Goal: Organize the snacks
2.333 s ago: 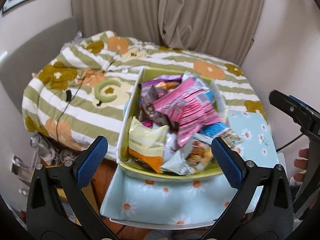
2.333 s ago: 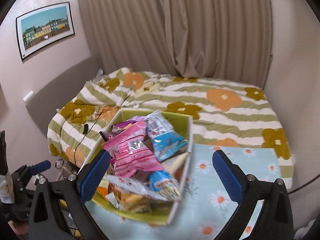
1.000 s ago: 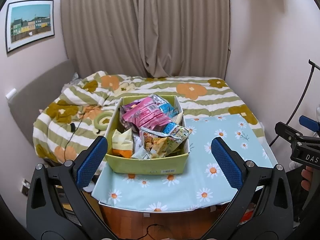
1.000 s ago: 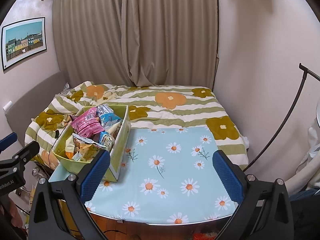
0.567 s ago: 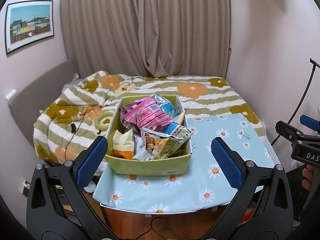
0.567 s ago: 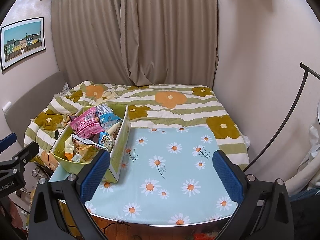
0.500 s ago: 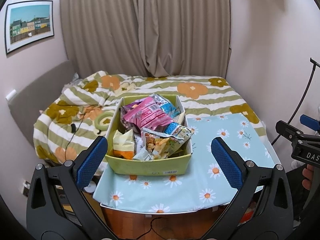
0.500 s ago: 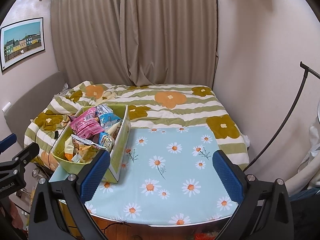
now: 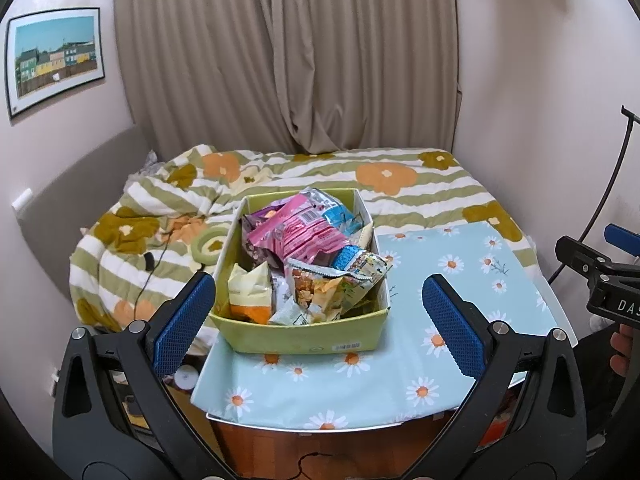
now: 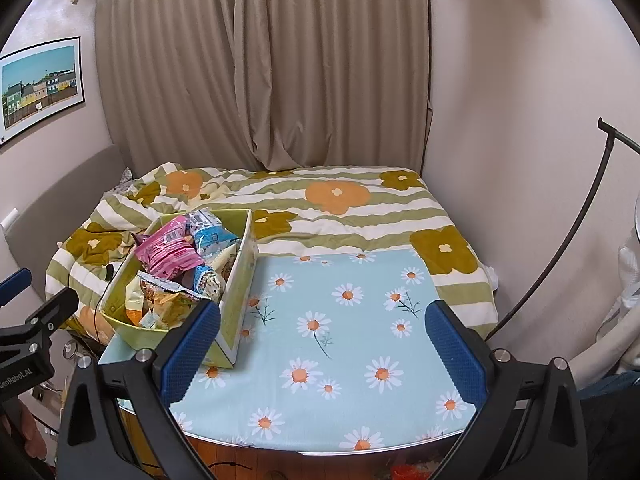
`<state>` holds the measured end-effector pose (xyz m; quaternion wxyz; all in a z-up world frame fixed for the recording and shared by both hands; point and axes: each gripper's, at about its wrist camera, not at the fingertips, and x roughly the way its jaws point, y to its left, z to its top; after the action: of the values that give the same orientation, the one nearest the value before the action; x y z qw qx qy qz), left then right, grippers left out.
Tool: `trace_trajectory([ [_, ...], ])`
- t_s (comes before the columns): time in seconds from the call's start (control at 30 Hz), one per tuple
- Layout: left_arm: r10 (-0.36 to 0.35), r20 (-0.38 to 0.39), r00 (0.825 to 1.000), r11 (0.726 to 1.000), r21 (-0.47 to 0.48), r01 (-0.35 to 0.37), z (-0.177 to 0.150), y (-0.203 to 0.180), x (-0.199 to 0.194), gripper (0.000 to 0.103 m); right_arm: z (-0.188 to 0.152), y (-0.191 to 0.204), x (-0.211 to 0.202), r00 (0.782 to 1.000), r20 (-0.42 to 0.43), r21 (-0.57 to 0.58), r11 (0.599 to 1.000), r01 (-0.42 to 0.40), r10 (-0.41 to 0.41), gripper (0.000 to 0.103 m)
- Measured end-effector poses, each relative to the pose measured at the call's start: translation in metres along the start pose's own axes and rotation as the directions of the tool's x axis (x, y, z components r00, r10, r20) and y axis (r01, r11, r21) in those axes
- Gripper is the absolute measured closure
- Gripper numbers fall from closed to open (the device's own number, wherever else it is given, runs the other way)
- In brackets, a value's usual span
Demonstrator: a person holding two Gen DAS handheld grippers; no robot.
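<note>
I hold both grippers back from the small table (image 10: 344, 364), which wears a pale blue cloth printed with daisies. My left gripper (image 9: 316, 320) hangs with its jaws spread wide and nothing between the blue pads (image 9: 182, 324); seen along its fingers, the green snack box (image 9: 304, 336) sits framed in the gap, well beyond the tips. My right gripper (image 10: 320, 352) is likewise wide apart and empty, looking over the bare stretch of cloth to the right of the box. The green snack box (image 10: 236, 300) stands at the table's left end, close to its near edge, heaped above the rim with packets: a pink packet (image 9: 296, 232) on top toward the back, a light blue packet (image 9: 340, 216) just beside it, a cream and orange packet (image 9: 250, 292) at the near left corner, and a crumpled clear-and-orange snack bag (image 9: 320, 284) at the near middle. Behind the table lies a bed (image 10: 320, 208) under a green-striped quilt with orange and olive flowers. Beige curtains (image 10: 260, 72) close off the back wall, and a framed picture of coloured houses (image 9: 54, 56) hangs on the left.
</note>
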<state>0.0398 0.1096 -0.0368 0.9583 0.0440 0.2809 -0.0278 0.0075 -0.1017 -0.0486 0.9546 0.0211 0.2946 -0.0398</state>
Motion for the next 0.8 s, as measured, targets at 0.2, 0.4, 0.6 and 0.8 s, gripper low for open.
trace_trajectory([
  [0.2, 0.001, -0.001, 1.0, 1.0, 0.004, -0.001, 0.0004, -0.0008, 0.0015, 0.0, 0.0004, -0.0011, 0.0003, 1.0, 0.0, 0.001, 1.0, -0.002, 0.002, 0.001],
  [0.4, 0.0, -0.001, 1.0, 1.0, 0.004, 0.0, 0.0007, -0.0014, 0.0018, 0.0, 0.0008, -0.0015, 0.0009, 1.0, -0.001, 0.0, 1.0, -0.002, 0.002, 0.001],
  [0.6, 0.0, 0.011, 1.0, 1.0, 0.013, 0.0, 0.0, 0.0009, 0.0024, 0.0, 0.0014, -0.0026, 0.0017, 1.0, -0.001, 0.001, 1.0, -0.002, 0.002, 0.001],
  [0.8, -0.002, 0.023, 1.0, 1.0, 0.007, 0.002, 0.0004, 0.0049, 0.002, 0.0, 0.0022, -0.0037, 0.0019, 1.0, -0.001, 0.001, 1.0, -0.002, 0.002, 0.001],
])
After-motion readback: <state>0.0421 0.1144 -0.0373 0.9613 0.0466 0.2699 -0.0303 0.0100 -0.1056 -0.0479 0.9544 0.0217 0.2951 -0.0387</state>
